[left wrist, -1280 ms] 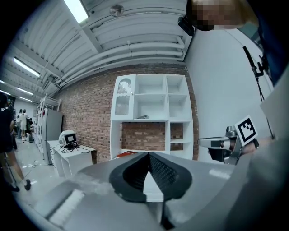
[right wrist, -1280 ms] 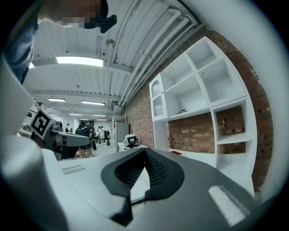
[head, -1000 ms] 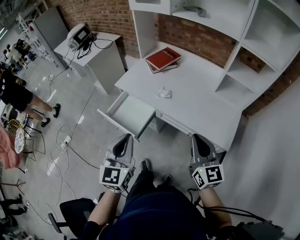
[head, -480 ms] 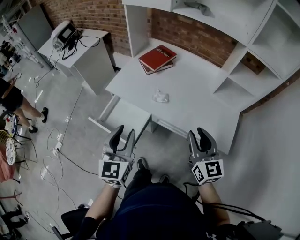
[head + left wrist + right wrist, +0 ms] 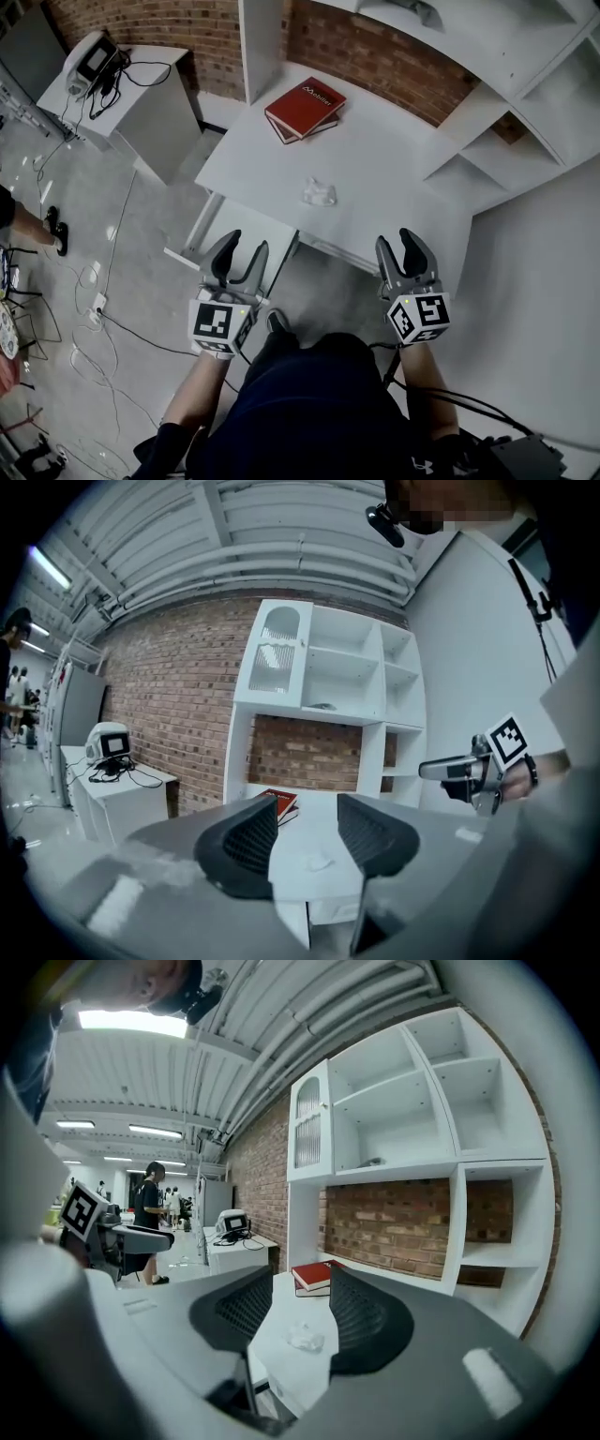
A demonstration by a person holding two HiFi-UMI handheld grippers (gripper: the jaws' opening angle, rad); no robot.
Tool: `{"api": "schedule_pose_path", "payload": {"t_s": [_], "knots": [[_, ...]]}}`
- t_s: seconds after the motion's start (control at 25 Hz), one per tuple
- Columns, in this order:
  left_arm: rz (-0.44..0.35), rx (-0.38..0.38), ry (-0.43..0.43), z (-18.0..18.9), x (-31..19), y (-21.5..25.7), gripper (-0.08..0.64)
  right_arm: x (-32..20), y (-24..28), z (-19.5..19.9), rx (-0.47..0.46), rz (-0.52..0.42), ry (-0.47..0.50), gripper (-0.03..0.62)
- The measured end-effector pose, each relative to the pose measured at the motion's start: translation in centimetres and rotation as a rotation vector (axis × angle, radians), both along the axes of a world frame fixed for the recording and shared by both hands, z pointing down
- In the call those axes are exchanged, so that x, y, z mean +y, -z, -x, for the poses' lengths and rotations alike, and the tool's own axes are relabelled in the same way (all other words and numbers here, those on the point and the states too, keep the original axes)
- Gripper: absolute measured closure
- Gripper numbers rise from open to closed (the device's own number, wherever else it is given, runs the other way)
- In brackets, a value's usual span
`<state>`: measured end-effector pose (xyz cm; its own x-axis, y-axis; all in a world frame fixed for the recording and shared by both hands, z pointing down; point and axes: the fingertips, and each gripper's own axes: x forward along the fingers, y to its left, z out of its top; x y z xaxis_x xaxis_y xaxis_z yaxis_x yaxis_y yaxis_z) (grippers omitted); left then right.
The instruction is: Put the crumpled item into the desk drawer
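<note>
Left hand-held gripper (image 5: 242,248): empty, jaws opening wide; hangs just short of the desk (image 5: 375,178) front, above the open drawer (image 5: 253,223) at the desk's left end.
Right hand-held gripper (image 5: 397,246): empty, jaws opening wide; just short of the desk front, toward its right end.
Crumpled item (image 5: 319,193): white wad at mid-desk, untouched, ahead of both and between them; no clear long axis.
Nearer hand: neither, by appearance; only the left is beside the drawer.

Small white crumpled item (image 5: 319,193), lying on the desk (image 5: 394,178); white desk drawer (image 5: 246,228), pulled open
</note>
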<state>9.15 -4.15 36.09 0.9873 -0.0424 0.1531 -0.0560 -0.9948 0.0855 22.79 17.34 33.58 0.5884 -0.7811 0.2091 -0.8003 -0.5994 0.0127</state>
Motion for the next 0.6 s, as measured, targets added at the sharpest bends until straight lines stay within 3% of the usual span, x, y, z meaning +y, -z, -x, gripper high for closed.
{"api": "schedule_pose_path", "payload": {"t_s": [0.36,0.6], "knots": [[0.092,-0.115,0.084,0.8,-3.6,-5.2,0.354,-4.5,-4.8,-4.9,-0.003,0.182,0.087,0.423],[0.116,-0.199,0.164,1.4,-4.9,-7.2,0.354,-7.9,-12.0,-8.4,-0.041,0.321,0.209,0.454]]}}
